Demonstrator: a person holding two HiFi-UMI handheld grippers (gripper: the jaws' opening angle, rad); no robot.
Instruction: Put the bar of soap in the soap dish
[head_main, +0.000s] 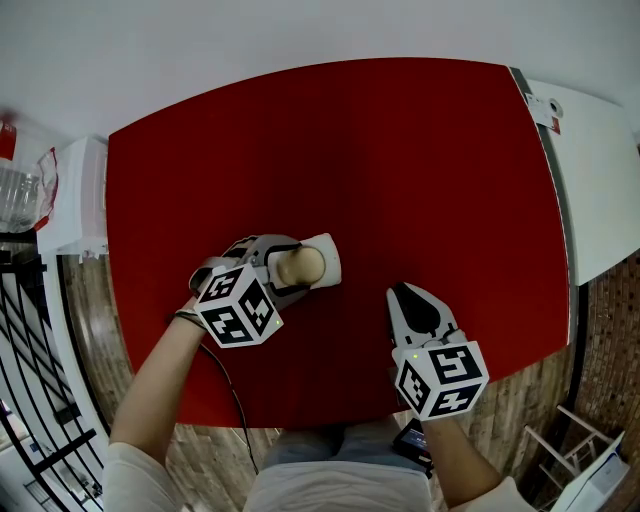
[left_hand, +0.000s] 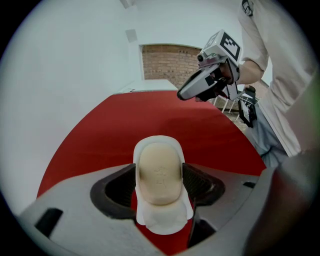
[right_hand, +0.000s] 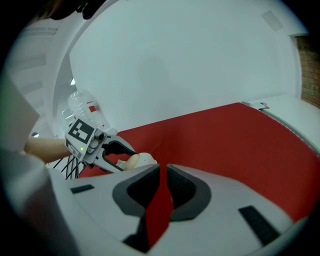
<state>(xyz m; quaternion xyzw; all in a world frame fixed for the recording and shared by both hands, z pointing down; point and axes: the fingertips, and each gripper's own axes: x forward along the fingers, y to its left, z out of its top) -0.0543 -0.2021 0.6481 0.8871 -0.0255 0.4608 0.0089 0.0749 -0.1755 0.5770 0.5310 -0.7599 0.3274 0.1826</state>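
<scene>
A pale beige, rounded, embossed bar of soap (left_hand: 159, 172) is laid in the white soap dish (left_hand: 165, 224); the left gripper (left_hand: 159, 181) is spread around it; the right gripper (right_hand: 161, 172) is closed, empty.

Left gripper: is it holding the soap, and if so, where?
Apparently nothing. The soap rests in the dish between the left gripper's wide jaws, with the pads flanking its long sides and no clear squeeze. The right gripper is shut and empty.

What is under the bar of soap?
A white soap dish, its rim showing around the bar of soap, standing on the red table. The dish's floor below the soap is covered, so unseen.
</scene>
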